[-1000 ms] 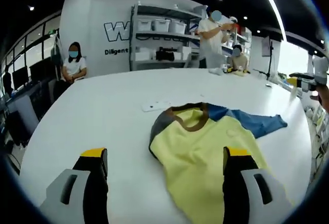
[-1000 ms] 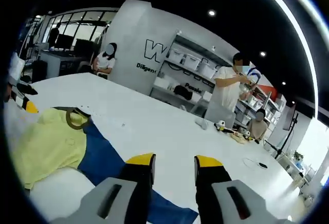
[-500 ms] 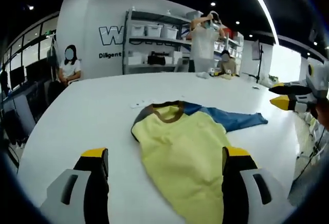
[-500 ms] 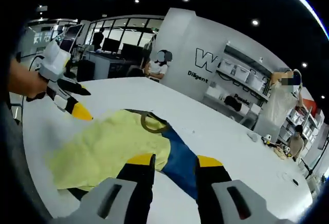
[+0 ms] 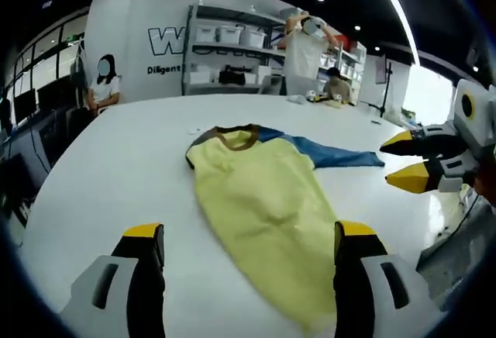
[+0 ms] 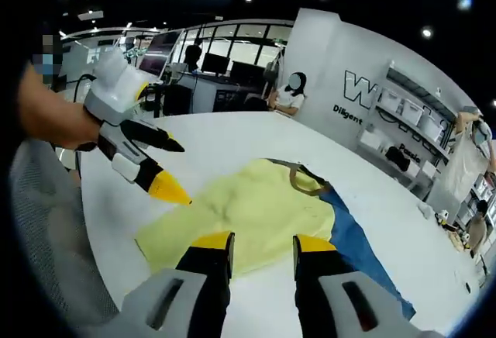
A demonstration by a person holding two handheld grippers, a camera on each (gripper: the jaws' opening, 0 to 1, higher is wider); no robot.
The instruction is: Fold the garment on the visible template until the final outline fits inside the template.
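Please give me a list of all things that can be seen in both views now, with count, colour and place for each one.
garment: one, yellow with a brown collar and a blue sleeve, lying flat on the table.
table: one, white, under the garment.
shelf unit: one, grey with white boxes, at the back wall.
people: one seated at the far left, one standing by the shelf unit.
left claw: open, black with yellow tips, holding nothing, above the garment's hem.
right claw: open, black with yellow tips, holding nothing, beside the sleeve.

Left hand-held gripper (image 5: 248, 264): jaws spread wide, empty, above the white surface (image 5: 116, 167). Yellow garment (image 5: 260, 198) with brown collar and blue sleeve lies flat between them. Right hand-held gripper (image 5: 403, 160) hovers beside the sleeve, jaws parted.
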